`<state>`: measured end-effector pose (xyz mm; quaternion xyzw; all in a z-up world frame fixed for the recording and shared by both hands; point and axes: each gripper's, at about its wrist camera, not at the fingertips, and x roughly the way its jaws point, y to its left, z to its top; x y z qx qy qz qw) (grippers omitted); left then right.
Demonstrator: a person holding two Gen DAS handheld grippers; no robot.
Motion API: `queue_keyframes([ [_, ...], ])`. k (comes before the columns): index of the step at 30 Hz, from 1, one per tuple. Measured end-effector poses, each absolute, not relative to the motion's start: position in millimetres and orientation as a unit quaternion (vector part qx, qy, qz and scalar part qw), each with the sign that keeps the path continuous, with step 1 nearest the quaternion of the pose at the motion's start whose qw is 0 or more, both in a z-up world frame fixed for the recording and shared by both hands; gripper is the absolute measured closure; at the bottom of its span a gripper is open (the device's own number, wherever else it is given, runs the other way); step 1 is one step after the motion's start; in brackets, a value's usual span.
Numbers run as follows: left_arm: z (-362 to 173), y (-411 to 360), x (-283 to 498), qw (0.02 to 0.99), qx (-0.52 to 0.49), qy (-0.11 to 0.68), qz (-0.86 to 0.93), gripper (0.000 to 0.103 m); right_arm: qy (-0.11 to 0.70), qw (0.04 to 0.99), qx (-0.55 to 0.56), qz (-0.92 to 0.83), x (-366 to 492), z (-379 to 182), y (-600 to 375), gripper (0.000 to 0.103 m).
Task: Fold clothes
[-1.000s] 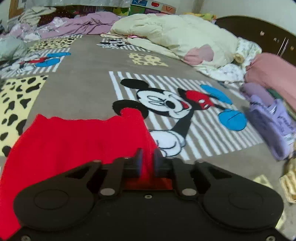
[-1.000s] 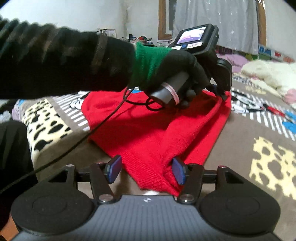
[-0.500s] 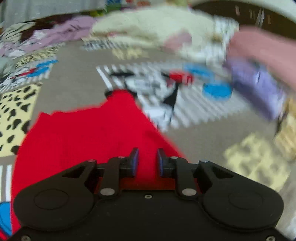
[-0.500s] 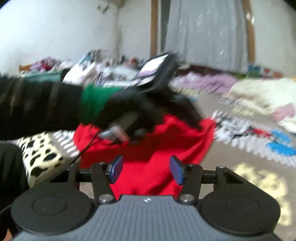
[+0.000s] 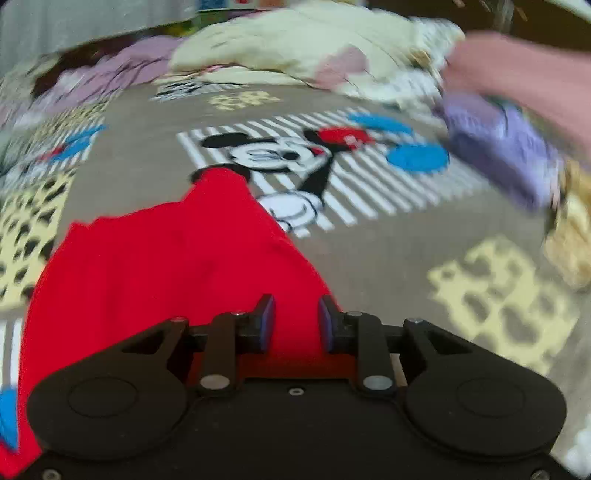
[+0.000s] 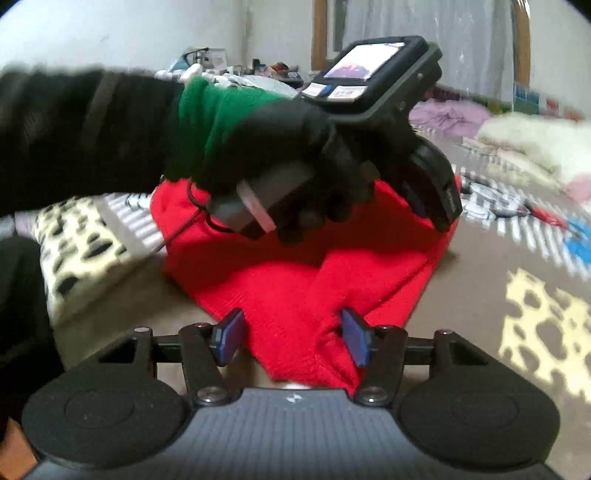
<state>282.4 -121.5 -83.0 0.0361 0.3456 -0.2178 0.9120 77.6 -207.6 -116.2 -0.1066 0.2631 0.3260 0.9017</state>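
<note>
Red sweater (image 6: 295, 291) — between right claw (image 6: 291, 338)

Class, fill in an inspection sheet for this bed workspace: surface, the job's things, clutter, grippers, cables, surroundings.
Surface: cartoon-mouse blanket, brown with striped and spotted patches.
Job's things: red knit garment, partly folded, lying on the blanket.
Clutter: cream quilt, lilac clothes, pink cloth.
Grippers: left gripper opening, red knit between the pads; right gripper opening, garment's near corner between the pads, untouched.
Cables: thin dark cable hanging below the gloved left hand.
Surroundings: white wall, grey curtain.
</note>
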Motion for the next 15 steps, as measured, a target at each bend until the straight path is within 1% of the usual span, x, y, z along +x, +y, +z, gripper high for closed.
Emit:
queue_keyframes([
  [1, -76, -110, 276, 0.917, 0.012, 0.340, -0.209, 0.071, 0.263, 0.901, -0.110, 0.328, 75, -114, -208, 0.042],
  [2, -72, -95, 268, 0.919, -0.015, 0.339, -0.200, 0.062, 0.262, 0.900, -0.110, 0.331, 71, -111, -210, 0.043],
  [4, -64, -65, 250, 0.922, -0.071, 0.335, -0.180, 0.054, 0.255, 0.905, -0.083, 0.330, 68, -105, -222, 0.046],
  [10, -53, 25, 182, 0.920, -0.191, 0.329, -0.092, 0.045, 0.246, 0.925, -0.007, 0.291, 69, -89, -254, 0.045],
  [12, -54, 53, 158, 0.917, -0.222, 0.325, -0.064, 0.044, 0.248, 0.930, 0.004, 0.273, 69, -88, -260, 0.045],
  [14, -56, 80, 135, 0.913, -0.250, 0.321, -0.037, 0.038, 0.249, 0.933, 0.007, 0.258, 67, -88, -262, 0.045],
  [15, -61, 93, 125, 0.909, -0.264, 0.322, -0.023, 0.038, 0.248, 0.935, 0.007, 0.254, 65, -87, -263, 0.045],
])
